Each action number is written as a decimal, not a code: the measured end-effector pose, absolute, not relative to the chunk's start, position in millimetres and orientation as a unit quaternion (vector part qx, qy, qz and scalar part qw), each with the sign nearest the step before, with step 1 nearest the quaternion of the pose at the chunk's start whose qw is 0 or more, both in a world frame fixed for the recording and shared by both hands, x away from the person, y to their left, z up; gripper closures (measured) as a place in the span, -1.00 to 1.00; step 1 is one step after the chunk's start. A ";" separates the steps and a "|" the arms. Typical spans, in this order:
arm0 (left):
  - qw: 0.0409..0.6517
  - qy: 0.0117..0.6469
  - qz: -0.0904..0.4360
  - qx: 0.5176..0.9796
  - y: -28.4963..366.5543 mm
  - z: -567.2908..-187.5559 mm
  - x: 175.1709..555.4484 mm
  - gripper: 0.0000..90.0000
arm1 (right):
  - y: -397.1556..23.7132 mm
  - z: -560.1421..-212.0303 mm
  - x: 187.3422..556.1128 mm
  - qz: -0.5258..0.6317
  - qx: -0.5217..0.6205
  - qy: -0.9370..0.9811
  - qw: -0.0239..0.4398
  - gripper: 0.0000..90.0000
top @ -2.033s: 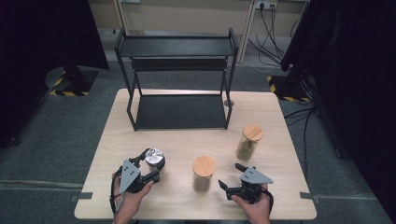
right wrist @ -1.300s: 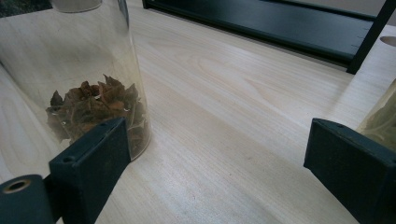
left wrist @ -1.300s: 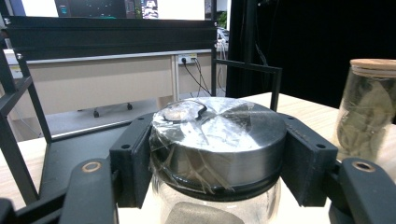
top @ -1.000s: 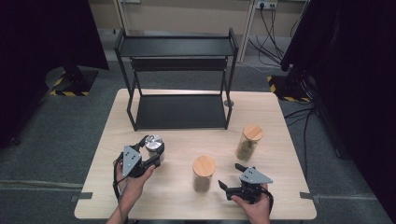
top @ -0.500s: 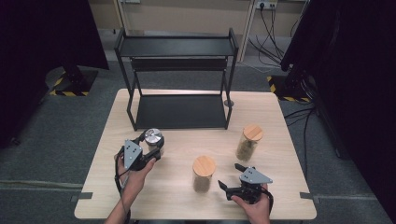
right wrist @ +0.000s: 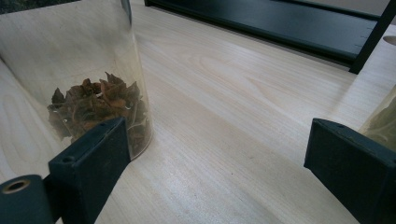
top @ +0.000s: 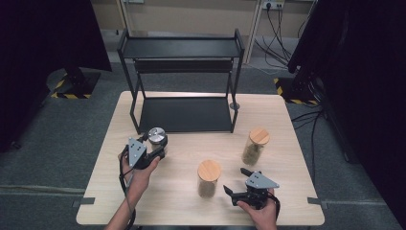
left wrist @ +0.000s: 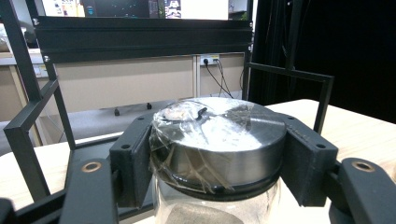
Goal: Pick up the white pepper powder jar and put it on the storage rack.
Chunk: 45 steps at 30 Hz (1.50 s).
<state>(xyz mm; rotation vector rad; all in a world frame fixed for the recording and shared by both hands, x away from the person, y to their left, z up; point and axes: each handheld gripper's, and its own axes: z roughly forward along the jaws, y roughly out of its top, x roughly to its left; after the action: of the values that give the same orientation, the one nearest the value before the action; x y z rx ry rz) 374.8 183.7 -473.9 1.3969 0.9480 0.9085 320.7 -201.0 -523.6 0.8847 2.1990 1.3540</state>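
My left gripper (top: 155,146) is shut on a glass jar with a shiny metal lid (top: 156,135), near the front left foot of the black shelf rack (top: 182,48). In the left gripper view both pads clamp the metal-lidded jar (left wrist: 219,140) just under the lid. A glass jar with a wooden lid (top: 208,178), holding brown star-shaped pieces, stands in the middle front; it shows as the jar (right wrist: 88,88) at the left of the right gripper view. My right gripper (top: 235,182) rests open on the table to its right, its jaws around bare wood.
A second wooden-lidded jar (top: 254,145) with greenish contents stands at the right. The rack's lower shelf (top: 184,115) lies flat on the table (top: 143,211) at the back. Floor cables and dark stands surround the table.
My left gripper has carried the metal-lidded jar away from the front edge toward the rack. The right gripper and both wooden-lidded jars have stayed in place.
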 end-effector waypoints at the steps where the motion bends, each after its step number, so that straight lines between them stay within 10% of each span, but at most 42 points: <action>1: 0.574 0.405 0.388 0.596 183.8 -473.7 376.0 -0.23 | -201.0 -523.6 320.7 0.486 0.318 0.788 0.204 -0.85; 45: 0.556 0.422 0.411 0.586 177.0 -467.6 427.7 -0.23 | -200.5 -523.6 320.6 0.482 0.319 0.791 0.203 -0.85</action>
<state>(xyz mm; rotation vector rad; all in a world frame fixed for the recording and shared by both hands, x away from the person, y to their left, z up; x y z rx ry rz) 427.7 177.0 -467.6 1.3836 0.9965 0.9706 320.6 -200.5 -523.6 0.8909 2.2070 1.3447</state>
